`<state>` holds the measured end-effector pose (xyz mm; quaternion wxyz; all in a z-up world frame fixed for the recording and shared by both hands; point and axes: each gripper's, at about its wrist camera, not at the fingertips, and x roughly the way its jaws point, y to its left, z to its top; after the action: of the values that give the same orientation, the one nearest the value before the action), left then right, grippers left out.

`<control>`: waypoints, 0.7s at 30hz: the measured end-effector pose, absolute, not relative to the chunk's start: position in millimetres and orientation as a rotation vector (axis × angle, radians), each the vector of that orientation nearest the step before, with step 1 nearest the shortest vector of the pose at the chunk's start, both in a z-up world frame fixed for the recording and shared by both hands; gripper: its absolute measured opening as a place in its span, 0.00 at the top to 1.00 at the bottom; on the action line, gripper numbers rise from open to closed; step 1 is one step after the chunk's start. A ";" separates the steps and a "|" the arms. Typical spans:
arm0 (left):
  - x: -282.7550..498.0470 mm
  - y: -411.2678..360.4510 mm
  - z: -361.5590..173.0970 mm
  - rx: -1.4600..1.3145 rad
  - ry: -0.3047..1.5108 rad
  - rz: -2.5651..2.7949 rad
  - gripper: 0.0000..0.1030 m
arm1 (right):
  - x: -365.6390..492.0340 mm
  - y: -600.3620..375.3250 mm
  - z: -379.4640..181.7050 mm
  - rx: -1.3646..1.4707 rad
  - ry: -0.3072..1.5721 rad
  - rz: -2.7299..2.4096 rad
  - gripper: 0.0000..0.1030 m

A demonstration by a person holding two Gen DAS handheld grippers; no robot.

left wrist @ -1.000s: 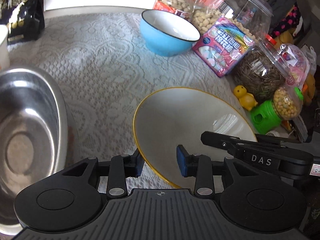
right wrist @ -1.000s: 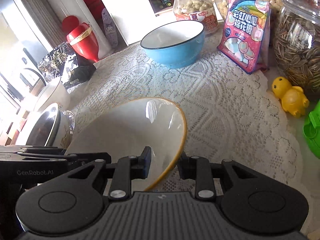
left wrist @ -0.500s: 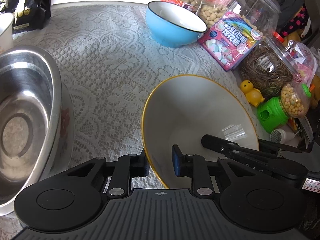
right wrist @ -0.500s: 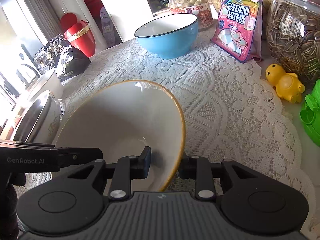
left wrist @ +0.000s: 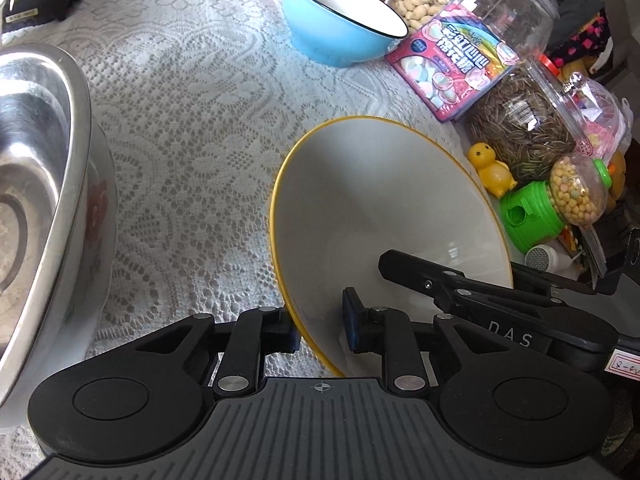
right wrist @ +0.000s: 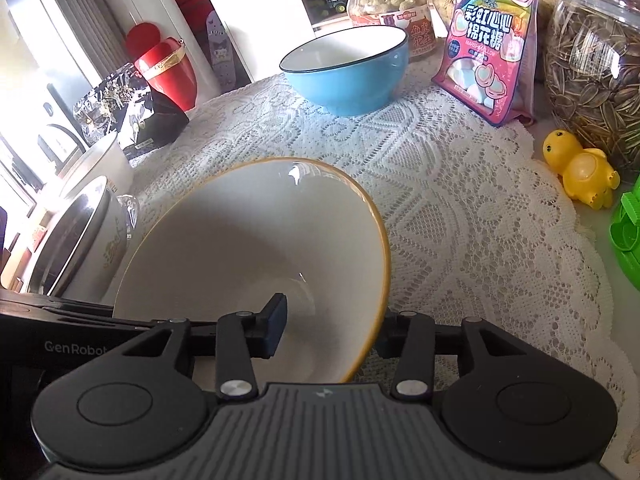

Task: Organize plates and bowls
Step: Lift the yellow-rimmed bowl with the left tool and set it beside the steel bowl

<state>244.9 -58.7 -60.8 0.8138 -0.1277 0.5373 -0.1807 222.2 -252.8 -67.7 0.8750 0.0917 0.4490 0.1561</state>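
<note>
A: Since a second ago: white bowl sits closer to both cameras, tipped more upright. Left gripper narrowed around its rim; right gripper had been clamped on the opposite rim.

B: Tongs at present?

A: Left jaws opening slightly. Outer pad looks to touch the yellow-edged wall, inner pad stands clear of it. Right jaws opening, wall between them, inner pad clearly off the surface. Bowl's base is hidden, so I cannot tell whether it rests on the cloth.

B: Surroundings, big to small?

A: Steel basin on the left, near the white bowl. Blue bowl further back, well apart. Along the right edge: seed jar, nut jar, pink marshmallow bag, green candy dispenser, yellow duck toy. Nothing stands between white bowl and blue bowl.

B: Surface, room?

A: White lace cloth over a table. White cabinet behind, red container and a dark foil pouch at the far left.

B: Count?

A: Bowls, two ceramic. Basin, one. Jars named, two. Grippers, two.
</note>
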 end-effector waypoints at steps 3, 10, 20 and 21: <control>244.3 -62.7 -55.8 -0.232 1.136 -0.369 0.77 | 221.7 -253.6 -65.6 0.181 0.937 0.320 0.59; 233.7 -56.4 -16.0 -0.077 1.054 -0.386 0.75 | 216.1 -269.4 -20.4 0.145 0.806 0.288 0.59; 297.8 -14.8 42.5 -0.369 0.793 -0.429 0.68 | 289.3 -279.2 19.7 0.331 0.772 0.248 0.59; 309.8 -13.9 45.7 -0.398 0.763 -0.416 0.68 | 299.0 -279.7 19.4 0.352 0.774 0.235 0.59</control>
<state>309.8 -13.9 45.7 0.8879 -0.1916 0.3671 -0.2004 299.0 -279.7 19.4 0.9042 0.1702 0.3747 0.1139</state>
